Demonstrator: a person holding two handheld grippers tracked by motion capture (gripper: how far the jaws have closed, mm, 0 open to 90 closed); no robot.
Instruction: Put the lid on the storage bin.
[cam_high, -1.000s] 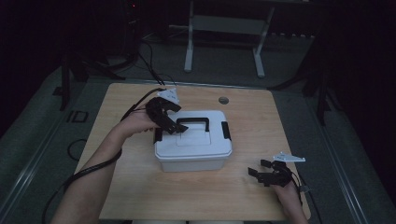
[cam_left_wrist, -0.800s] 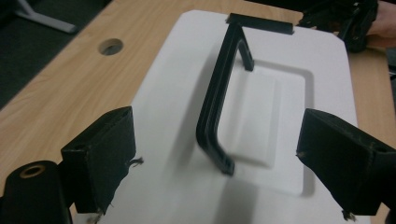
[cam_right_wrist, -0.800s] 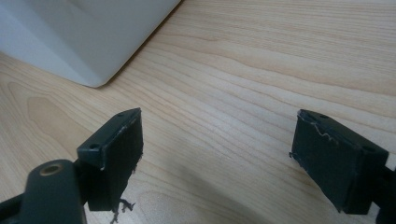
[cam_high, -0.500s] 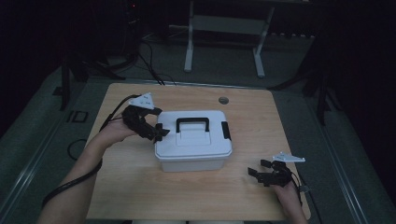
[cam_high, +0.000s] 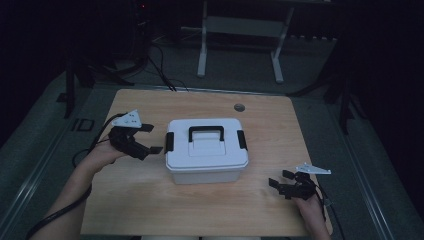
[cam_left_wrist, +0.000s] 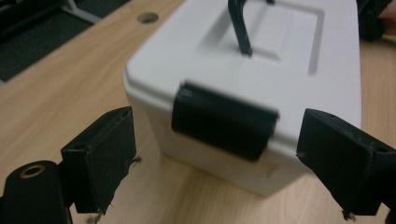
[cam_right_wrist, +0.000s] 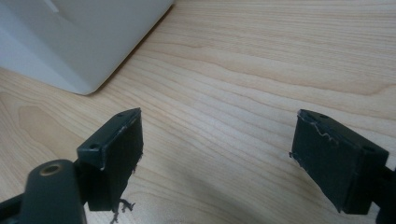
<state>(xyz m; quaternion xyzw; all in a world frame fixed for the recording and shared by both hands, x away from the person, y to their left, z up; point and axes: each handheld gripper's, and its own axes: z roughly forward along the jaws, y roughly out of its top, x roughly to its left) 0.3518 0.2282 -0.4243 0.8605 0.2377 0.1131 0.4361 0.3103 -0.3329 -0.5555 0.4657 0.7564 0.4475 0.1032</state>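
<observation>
My left gripper (cam_high: 150, 139) hovers spread wide beside the white box's (cam_high: 206, 155) black latch (cam_left_wrist: 223, 120) — box mid-counter (cam_high: 150, 210); my right gripper (cam_high: 281, 181) rests apart too, empty.

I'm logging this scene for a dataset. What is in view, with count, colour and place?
box: 1, white, table centre
handle: 1, black, on the box lid
latches: 2, black, box ends
table: 1, light wood
hole: 1, grey, table's far edge
stand: 1, white, floor behind the table
left gripper: 1, black, open, left of the box, facing a latch
right gripper: 1, black, open, near right of the table
</observation>
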